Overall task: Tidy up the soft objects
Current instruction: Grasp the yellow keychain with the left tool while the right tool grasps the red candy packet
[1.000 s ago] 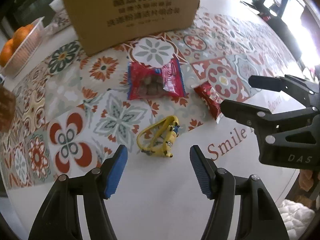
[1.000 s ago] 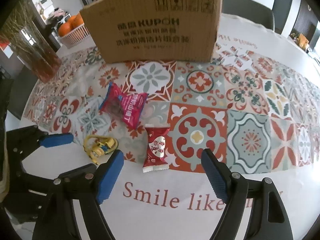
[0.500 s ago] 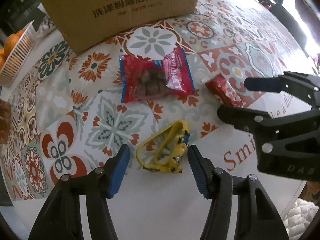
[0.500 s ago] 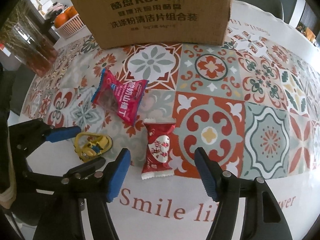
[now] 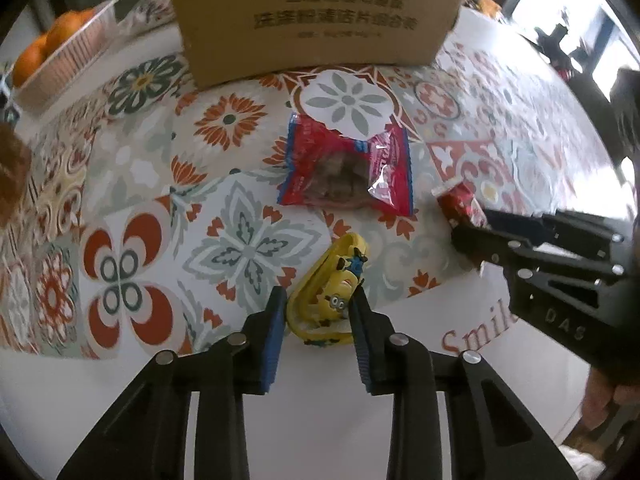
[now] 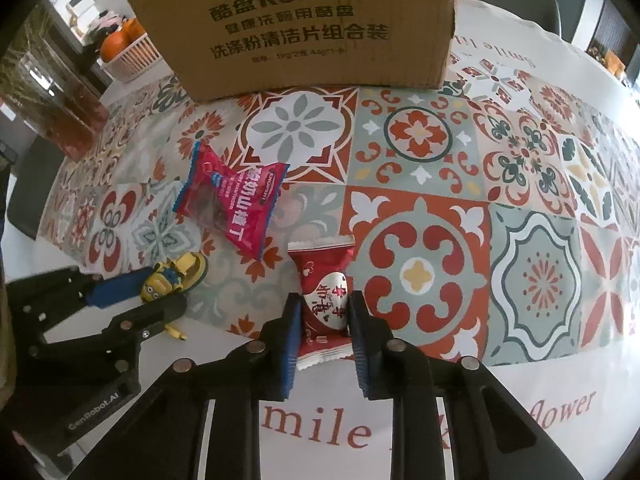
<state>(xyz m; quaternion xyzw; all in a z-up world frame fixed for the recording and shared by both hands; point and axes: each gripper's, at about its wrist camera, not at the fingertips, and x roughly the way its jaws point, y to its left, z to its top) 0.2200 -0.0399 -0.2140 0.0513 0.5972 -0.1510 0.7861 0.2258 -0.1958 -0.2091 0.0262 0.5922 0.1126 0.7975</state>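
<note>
Since the earlier frames both hand-held grippers had sunk toward the table (image 5: 400, 400), their jaws just closing.

Left wrist view: the left hand-held gripper (image 5: 318, 312) had drawn its blue pads in against the sides of the yellow minion toy (image 5: 332, 296), which now lay between them rather than ahead at twelve o'clock. The toy's long axis ran from about seven to one o'clock, blue end farthest from the camera. The hold looked shallow; I judged the rounded, yielding body could squirt out or swing by its strap on lifting.

Right wrist view: the right hand-held gripper (image 6: 320, 320) was clamped on the small red snack packet (image 6: 322, 292), pinching its near half. The packet lay lengthwise from six to twelve o'clock, its crimped top edge pointing toward the cardboard box (image 6: 296, 28). The slick wrapper might slip or crumple. The larger pink snack bag (image 6: 228, 204) lay at ten o'clock, untouched.
</note>
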